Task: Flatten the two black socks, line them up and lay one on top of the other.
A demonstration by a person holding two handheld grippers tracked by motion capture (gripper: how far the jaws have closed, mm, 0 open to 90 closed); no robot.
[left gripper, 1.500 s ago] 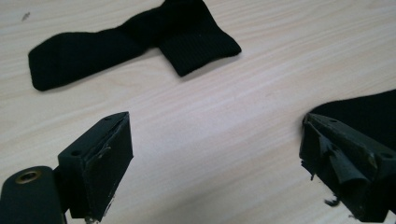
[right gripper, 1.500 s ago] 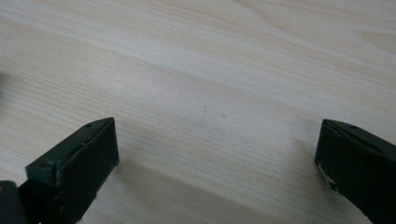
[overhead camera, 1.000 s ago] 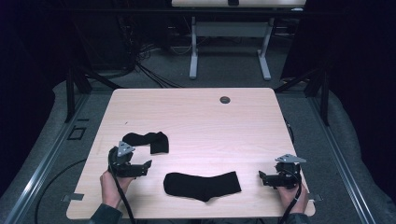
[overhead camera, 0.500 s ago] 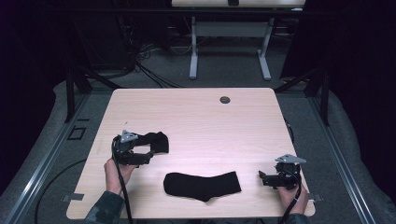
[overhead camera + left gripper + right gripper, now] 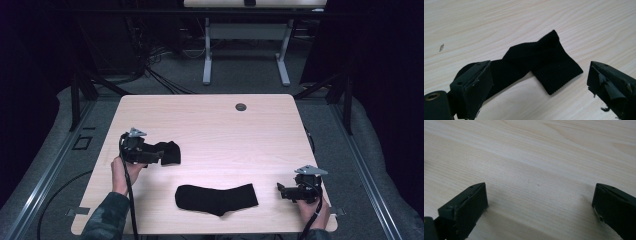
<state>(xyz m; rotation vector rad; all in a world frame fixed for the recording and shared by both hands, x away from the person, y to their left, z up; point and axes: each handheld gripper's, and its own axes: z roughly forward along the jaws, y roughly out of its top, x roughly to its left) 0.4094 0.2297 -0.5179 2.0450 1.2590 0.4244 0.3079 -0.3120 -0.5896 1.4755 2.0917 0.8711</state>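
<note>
A second black sock (image 5: 216,199) is lying flat near the front edge of the bench (image 5: 210,125), between the two hands, and a small round hole (image 5: 241,107) is sitting near the far edge. Nothing is blocking the folded sock (image 5: 541,60). It is black, twisted in the middle, with a ribbed end, and it is lying on the left side. The left claw (image 5: 536,82) is spread wide around it. The right claw (image 5: 539,207) is spread too, over bare wood. The bench is pale wood, and the room is dark with grey carpet.
</note>
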